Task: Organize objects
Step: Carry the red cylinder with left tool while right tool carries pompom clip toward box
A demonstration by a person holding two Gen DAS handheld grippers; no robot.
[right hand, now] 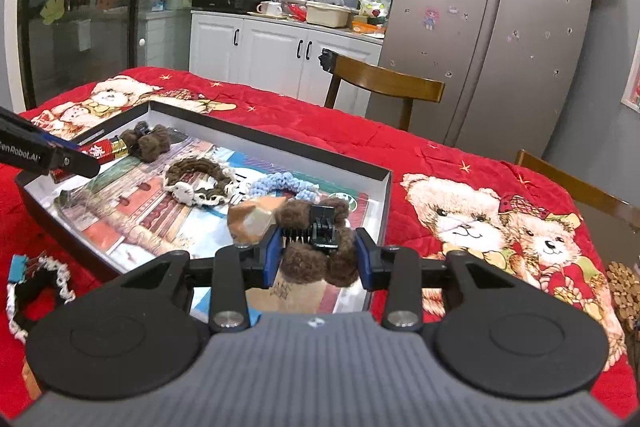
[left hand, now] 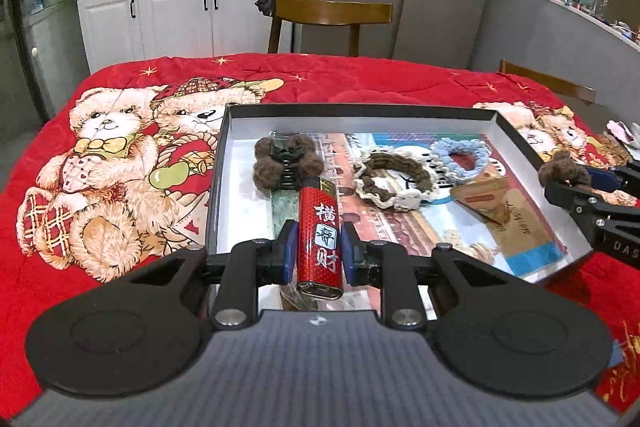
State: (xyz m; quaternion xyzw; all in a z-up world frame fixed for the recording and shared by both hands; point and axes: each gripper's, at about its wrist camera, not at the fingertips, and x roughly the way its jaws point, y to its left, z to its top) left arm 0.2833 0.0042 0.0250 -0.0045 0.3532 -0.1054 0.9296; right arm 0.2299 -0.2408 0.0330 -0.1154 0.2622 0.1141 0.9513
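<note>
Item: shallow tray [left hand: 224, 163], dark-walled, white inside, on the table [left hand: 120, 87] under a red bear-print cloth. Sorting judged well along, not finished.

Already in the tray, placed relative to the left tool [left hand: 319, 251]:
- fuzzy brown claw clip [left hand: 286, 159], just ahead of the tool's tips, slightly left;
- brown-and-cream crocheted scrunchie [left hand: 394, 179], ahead and to the right;
- pale blue crocheted scrunchie [left hand: 460, 155], further right, beside the brown one;
- printed cards and a tan paper packet [left hand: 500, 215] lying flat to the right of the tool.

In transit:
- red lighter with white characters [left hand: 319, 227], clamped between the left tool's blue pads, long axis running along the fingers, held over the tray's near-left part, its far end close to the claw clip. Whether it touches the tray floor cannot be told.
- second fuzzy brown claw clip [right hand: 320, 247], clamped between the pads of the right tool [right hand: 318, 251], held over the tray's near-right corner, above the paper packet.

Outstanding, as far as shown:
- a black-and-cream crocheted band with a blue tag [right hand: 32, 287] on the cloth, outside the tray, left of the right tool;
- a pale object at the edge of the left wrist view, too cut off to name.

Pose: both tools point forward and down toward the tray from its near side, left tool at the left end, right tool at the right end, well apart from each other. Judged next step: release both items into the tray.
</note>
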